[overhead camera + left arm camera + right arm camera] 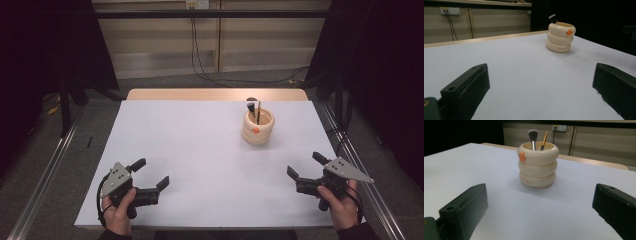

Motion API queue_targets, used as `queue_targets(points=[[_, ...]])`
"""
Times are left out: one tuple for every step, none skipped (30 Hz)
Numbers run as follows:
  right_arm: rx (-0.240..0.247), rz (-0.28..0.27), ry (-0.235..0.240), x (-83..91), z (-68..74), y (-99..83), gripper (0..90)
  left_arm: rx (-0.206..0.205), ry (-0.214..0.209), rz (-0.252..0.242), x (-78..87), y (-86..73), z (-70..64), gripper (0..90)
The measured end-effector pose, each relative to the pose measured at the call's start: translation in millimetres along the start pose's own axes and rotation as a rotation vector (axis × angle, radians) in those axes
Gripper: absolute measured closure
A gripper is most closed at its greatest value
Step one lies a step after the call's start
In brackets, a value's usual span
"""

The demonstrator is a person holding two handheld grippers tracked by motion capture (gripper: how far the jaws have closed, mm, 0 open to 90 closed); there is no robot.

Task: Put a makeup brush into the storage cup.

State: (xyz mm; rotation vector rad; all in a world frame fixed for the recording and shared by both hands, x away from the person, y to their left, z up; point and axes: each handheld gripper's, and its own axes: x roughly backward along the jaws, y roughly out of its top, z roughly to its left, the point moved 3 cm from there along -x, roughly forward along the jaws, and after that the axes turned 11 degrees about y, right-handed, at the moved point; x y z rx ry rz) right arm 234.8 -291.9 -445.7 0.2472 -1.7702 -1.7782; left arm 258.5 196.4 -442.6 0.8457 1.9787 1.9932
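Observation:
A cream ringed holder with a small orange mark stands upright at the back right of the white table. It holds a makeup brush with a grey head and a thin orange-handled brush. My left gripper rests near the front left edge, held by a hand, jaws wide open and empty. My right gripper sits near the front right edge, also open and empty. The holder is far off in the left gripper view and closer in the right gripper view.
The white sheet covers a wooden table whose far edge shows bare wood. Metal rails run along both sides on the grey floor. Cables hang down the back wall. Dark curtains flank both sides.

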Motion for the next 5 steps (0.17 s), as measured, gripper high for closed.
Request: queue_targets(points=[[-0.002, -0.001, -0.001, -1.0, -0.3, 0.2, 0.0, -0.002, 0.000, 0.000, -0.1, 0.0, -0.2, 0.9], [0.001, 0.000, 0.008, -1.5, -0.1, 0.8, 0.1, -0.005, -0.001, 0.000, 0.0, 0.0, -0.1, 0.9], [-0.001, 0.000, 0.010, -1.9, 0.4, 1.0, 0.3, -0.003, 0.001, 0.000, 0.0, 0.0, 0.0, 0.8], [0.002, 0.002, 0.012, -2.4, 0.5, 0.7, 0.0, -0.002, 0.002, 0.000, -0.2, 0.1, 0.2, 0.9], [0.015, 0.010, 0.016, -2.9, 0.1, 0.1, 0.0, 0.000, 0.002, 0.002, -0.5, -0.2, 0.4, 0.9]])
